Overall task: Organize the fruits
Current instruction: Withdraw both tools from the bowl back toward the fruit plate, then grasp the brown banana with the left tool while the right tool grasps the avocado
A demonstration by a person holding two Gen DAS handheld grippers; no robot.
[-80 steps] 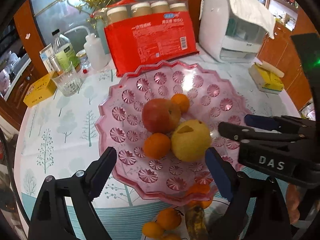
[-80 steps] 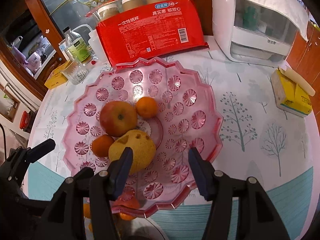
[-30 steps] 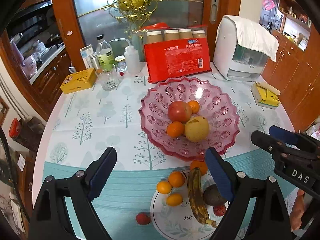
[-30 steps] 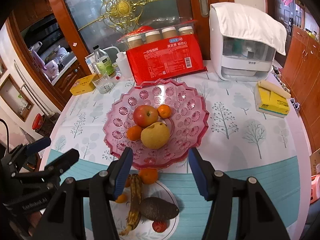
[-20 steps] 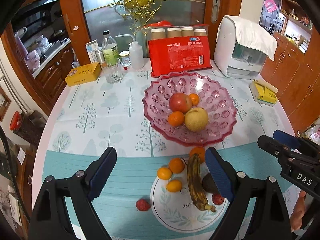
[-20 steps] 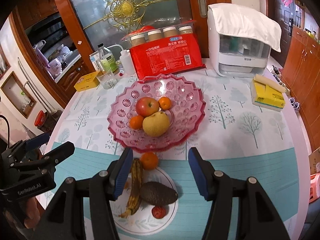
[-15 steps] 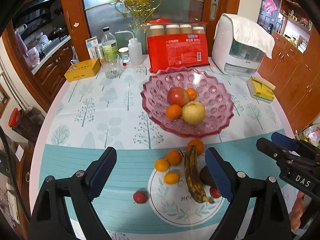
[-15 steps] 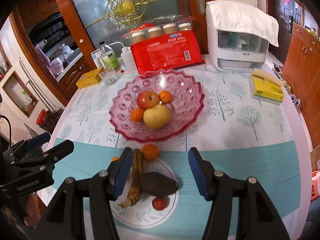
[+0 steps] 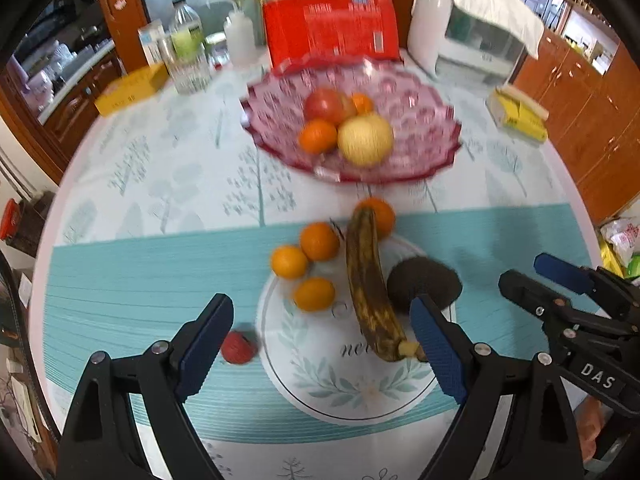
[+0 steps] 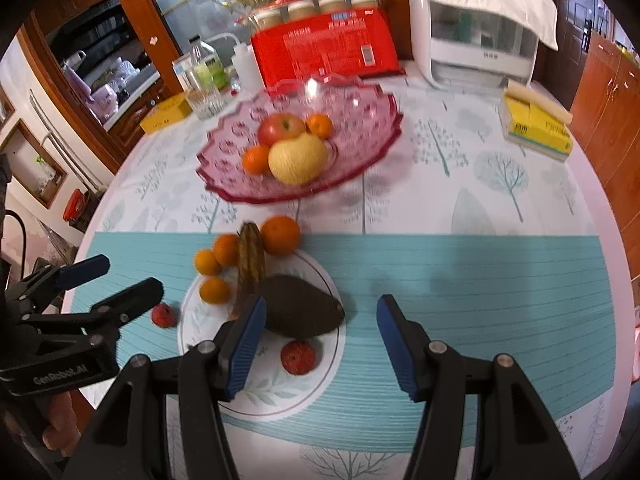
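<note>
Both the left gripper (image 9: 320,340) and right gripper (image 10: 320,340) are hanging released and empty over the white plate (image 10: 304,400), which is carrying a banana (image 9: 370,292), avocado (image 10: 302,312) and apparently small oranges. Toward twelve o'clock, the pink bowl (image 10: 360,136) is holding only four fruits, so most sorting is remaining.

Both grippers have pulled back from the pink glass fruit bowl (image 9: 420,160) and dropped toward the near edge of the table. A moment ago the left gripper (image 9: 320,344) hung right over the bowl; now it hangs over the white plate (image 9: 320,384), its jaws wide on either side of the spotted banana (image 9: 370,288) and the nearest mandarin (image 9: 314,294), touching nothing. The right gripper (image 10: 320,344) has come down too, with the dark avocado (image 10: 304,312) and a small red fruit (image 10: 298,357) now just ahead of its open jaws, and nothing is gripped.
</note>
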